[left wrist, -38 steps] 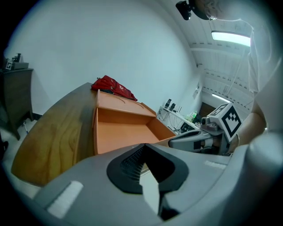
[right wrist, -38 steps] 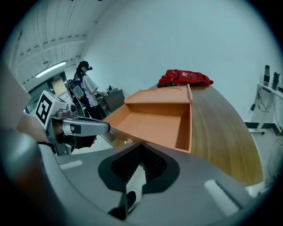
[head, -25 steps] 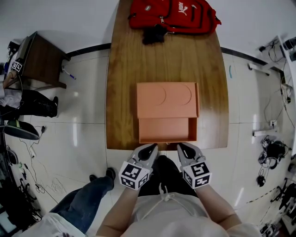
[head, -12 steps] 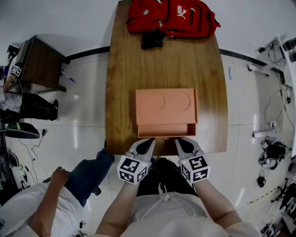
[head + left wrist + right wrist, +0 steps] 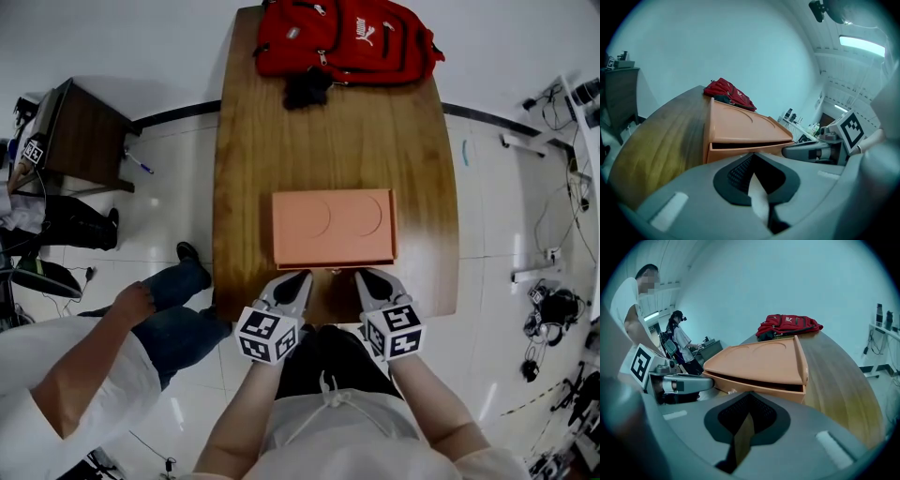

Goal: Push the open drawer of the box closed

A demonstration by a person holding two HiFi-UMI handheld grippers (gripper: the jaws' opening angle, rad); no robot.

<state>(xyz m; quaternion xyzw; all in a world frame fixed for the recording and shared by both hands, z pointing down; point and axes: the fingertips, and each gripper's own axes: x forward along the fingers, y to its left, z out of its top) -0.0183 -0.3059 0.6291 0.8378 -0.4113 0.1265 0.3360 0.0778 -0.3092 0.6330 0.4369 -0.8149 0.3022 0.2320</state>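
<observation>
An orange box [image 5: 333, 225] lies on the wooden table [image 5: 253, 141] near its front edge. Its drawer [image 5: 334, 265] is pushed almost fully in, showing only a thin strip in the head view and a narrow dark slit above the drawer front [image 5: 740, 150] in the left gripper view. My left gripper [image 5: 298, 280] and right gripper [image 5: 367, 278] are both shut and hold nothing. Their tips sit at the drawer front, left and right of its middle. From the right gripper view the box [image 5: 759, 362] and the drawer front [image 5: 761, 389] lie just beyond the right gripper [image 5: 749, 398].
A red backpack [image 5: 347, 37] and a black item [image 5: 307, 86] lie at the table's far end. A person [image 5: 84, 375] in a white top and jeans stands close at the left. A dark wooden cabinet [image 5: 80, 127] stands further left.
The drawer slid from well open to almost fully in. Both grippers moved forward with it. A person walked in at the lower left.
</observation>
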